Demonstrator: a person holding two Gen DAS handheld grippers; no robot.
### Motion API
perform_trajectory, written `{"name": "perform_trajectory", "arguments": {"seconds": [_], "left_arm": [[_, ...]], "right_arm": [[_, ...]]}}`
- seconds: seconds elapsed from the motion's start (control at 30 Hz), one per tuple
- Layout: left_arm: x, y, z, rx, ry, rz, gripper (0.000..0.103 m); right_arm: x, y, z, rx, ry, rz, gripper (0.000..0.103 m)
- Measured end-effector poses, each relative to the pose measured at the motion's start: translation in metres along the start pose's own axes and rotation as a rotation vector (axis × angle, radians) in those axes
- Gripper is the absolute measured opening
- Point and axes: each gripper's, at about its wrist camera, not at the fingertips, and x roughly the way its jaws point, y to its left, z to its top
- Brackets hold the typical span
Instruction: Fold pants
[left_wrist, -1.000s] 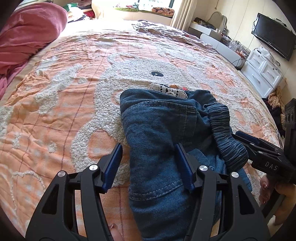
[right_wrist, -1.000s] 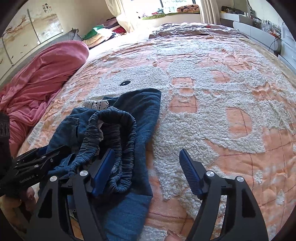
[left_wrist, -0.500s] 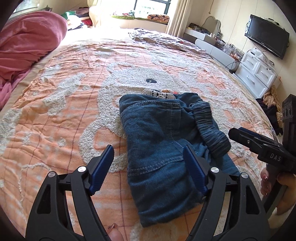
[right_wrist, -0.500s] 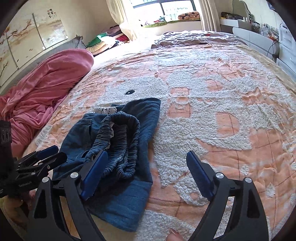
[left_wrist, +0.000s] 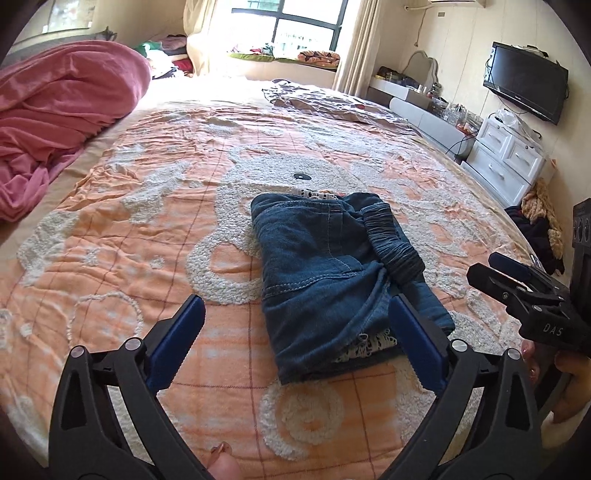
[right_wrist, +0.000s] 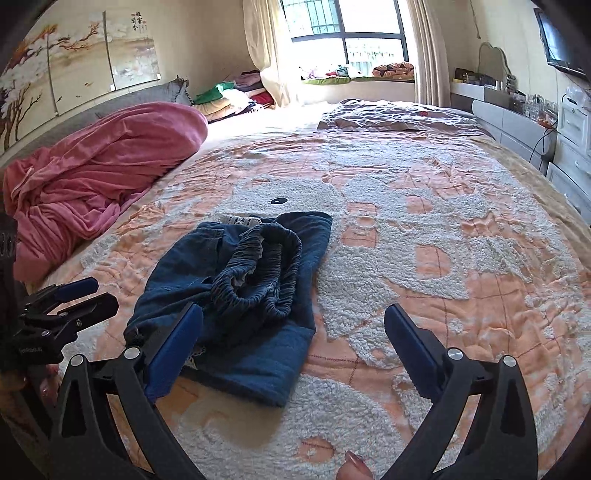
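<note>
Pants (left_wrist: 332, 273) lie folded on the bed, clear ahead of both just-widened, released jaws.

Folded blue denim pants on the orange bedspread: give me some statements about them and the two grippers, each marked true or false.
1. The folded blue denim pants lie on the orange and white tufted bedspread. True.
2. The left gripper is clamped on the pants. False: its jaws stand open, gripping nothing.
3. The right gripper is open. True.
4. The elastic waistband is tucked out of sight. False: it lies exposed on top.
5. A crumpled pink blanket covers the pants. False: it lies apart, by the headboard.
</note>
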Motion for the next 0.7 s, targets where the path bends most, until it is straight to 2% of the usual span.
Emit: {"name": "perform_trajectory", "arguments": {"seconds": [0.17,0.47,0.7], "left_arm": [[-0.012,0.001,-0.015,-0.006,0.01,0.002,0.093],[-0.028,-0.003,-0.04,-0.001,0.021,0.008,0.093],[-0.035,-0.012,-0.059,0.011,0.036,0.007,0.093]], "right_arm": [[-0.012,0.004,-0.014,0.004,-0.011,-0.003,0.098],[-0.03,0.01,-0.036,-0.012,0.002,-0.057,0.098],[-0.04,0.012,-0.053,-0.002,0.025,-0.027,0.098]]}}
